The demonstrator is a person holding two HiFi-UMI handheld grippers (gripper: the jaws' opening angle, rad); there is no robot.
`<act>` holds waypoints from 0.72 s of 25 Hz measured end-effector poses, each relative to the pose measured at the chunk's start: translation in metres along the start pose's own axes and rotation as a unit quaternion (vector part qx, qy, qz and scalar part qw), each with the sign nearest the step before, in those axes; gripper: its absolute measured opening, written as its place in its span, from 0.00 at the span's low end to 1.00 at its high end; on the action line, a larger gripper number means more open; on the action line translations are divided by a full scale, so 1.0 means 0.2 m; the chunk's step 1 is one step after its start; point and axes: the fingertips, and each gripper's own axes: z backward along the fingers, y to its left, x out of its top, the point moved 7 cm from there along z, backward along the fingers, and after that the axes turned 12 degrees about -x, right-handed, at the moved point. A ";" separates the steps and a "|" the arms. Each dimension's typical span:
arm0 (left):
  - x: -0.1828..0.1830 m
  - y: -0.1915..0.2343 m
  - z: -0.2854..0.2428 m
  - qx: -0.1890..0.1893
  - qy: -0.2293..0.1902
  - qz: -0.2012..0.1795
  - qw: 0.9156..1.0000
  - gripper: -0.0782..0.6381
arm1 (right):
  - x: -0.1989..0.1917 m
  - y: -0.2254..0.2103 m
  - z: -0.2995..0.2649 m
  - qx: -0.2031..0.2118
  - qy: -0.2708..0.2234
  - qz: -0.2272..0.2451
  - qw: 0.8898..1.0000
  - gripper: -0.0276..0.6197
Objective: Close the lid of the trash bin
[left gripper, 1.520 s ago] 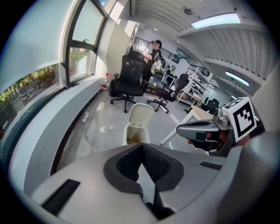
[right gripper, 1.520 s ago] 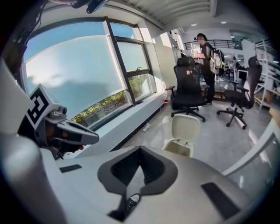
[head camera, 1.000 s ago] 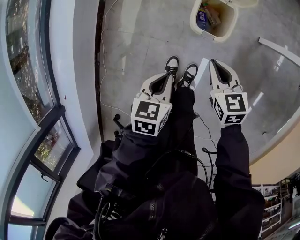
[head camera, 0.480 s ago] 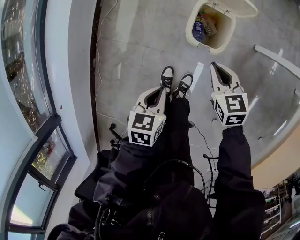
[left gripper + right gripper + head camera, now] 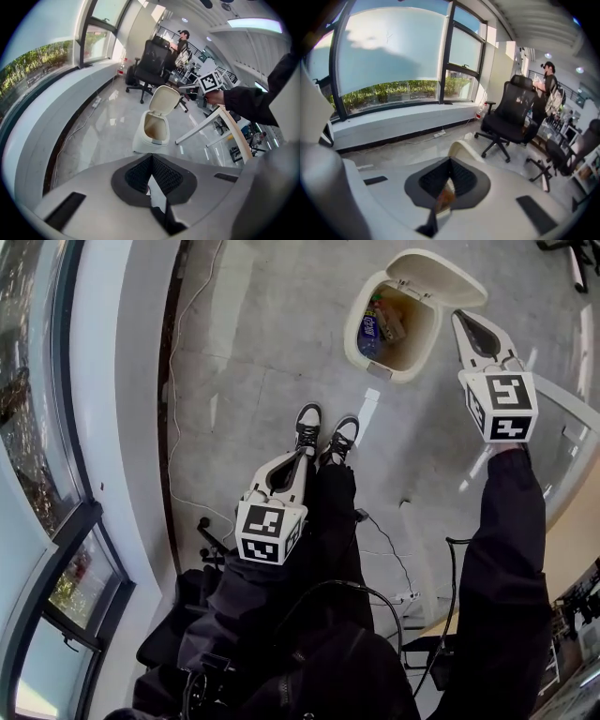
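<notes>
Floor (image 5: 253,362) carries the trash bin (image 5: 392,372) ahead of your shoes (image 5: 307,418), its lid (image 5: 441,276) tipped up, open. Your right gripper (image 5: 459,317), jaws pressed together and empty, hangs just beside the lid. Your left gripper (image 5: 302,455), likewise closed on nothing, sits low by your legs.

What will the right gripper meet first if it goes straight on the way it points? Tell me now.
Most likely the raised lid of the trash bin: the right gripper, shut and empty, points at the lid's edge just beyond its tips. Depth is unclear.
</notes>
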 end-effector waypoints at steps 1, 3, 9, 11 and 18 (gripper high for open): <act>0.00 0.01 0.00 0.001 0.000 0.002 1.000 0.11 | 0.04 -0.06 -0.04 -0.011 -0.006 0.011 1.000 0.05; 0.00 0.02 0.00 0.002 0.000 0.005 1.000 0.11 | 0.11 -0.17 -0.12 -0.034 -0.012 0.023 0.999 0.05; -0.03 0.05 0.01 0.005 -0.002 0.014 1.000 0.11 | 0.13 -0.38 -0.40 -0.074 0.041 0.096 0.992 0.05; -0.04 0.06 0.02 0.005 -0.002 0.018 1.000 0.11 | 0.09 -0.40 -0.46 -0.066 0.071 0.124 0.988 0.05; -0.06 0.07 0.03 0.007 -0.005 0.025 1.000 0.11 | 0.04 -0.30 -0.46 -0.021 0.096 0.209 0.973 0.05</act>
